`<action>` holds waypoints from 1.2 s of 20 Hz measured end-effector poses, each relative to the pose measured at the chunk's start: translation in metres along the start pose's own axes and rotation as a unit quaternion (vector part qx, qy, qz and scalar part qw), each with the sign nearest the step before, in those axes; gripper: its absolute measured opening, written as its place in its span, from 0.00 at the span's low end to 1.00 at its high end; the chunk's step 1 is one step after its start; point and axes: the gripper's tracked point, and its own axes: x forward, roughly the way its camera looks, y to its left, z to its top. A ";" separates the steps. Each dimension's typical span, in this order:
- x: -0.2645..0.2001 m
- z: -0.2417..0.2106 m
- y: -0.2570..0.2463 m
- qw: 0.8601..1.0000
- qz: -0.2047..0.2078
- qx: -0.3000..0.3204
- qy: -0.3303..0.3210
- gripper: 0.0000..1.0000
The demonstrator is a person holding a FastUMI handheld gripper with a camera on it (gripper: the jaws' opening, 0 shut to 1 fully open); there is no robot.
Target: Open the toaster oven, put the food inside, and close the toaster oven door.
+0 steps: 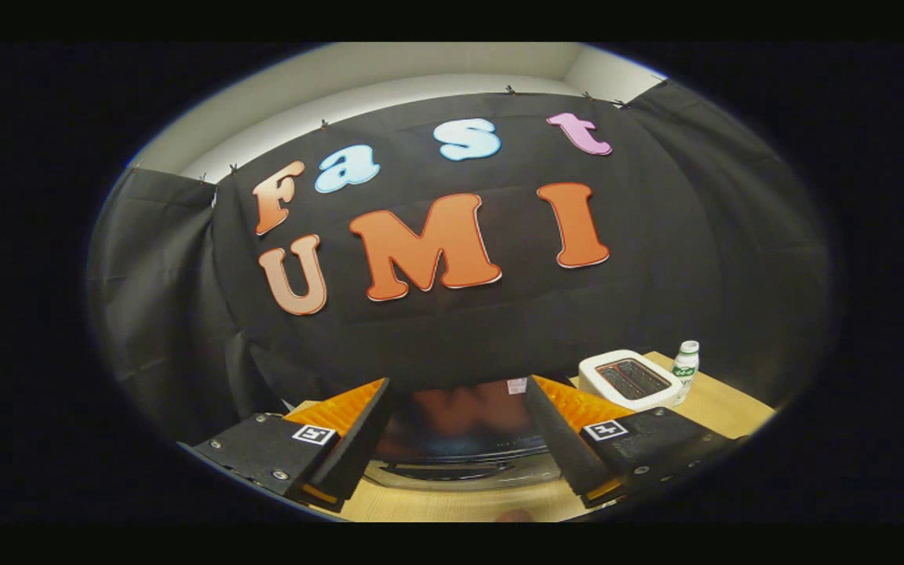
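The toaster oven [460, 431] lies low between my fingers, showing a glossy dark panel that mirrors the wall. A silver bar handle [452, 472] runs along its near edge. Whether this panel is the door folded down or the oven's top, I cannot tell. My gripper [458, 384] hovers above it, open wide, with nothing between the fingers. The left finger [350, 439] and right finger [558, 431] flank the panel's two sides. A small brownish thing [515, 515] peeks in on the wooden table nearest to me; it is too cut off to identify.
A white two-slot toaster [631, 378] stands on the wooden table [727, 412] beyond my right finger. A small white bottle with a green label [686, 366] stands just to its right. Black cloth walls close in the back and both sides.
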 end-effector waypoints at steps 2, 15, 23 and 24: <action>0.010 -0.029 0.004 0.999 -0.001 -0.011 0.030 0.99; 0.030 -0.120 0.005 0.992 -0.028 -0.062 0.104 0.99; 0.023 -0.123 0.014 0.991 -0.021 -0.112 0.076 1.00; 0.021 -0.124 0.016 0.991 -0.018 -0.114 0.071 0.99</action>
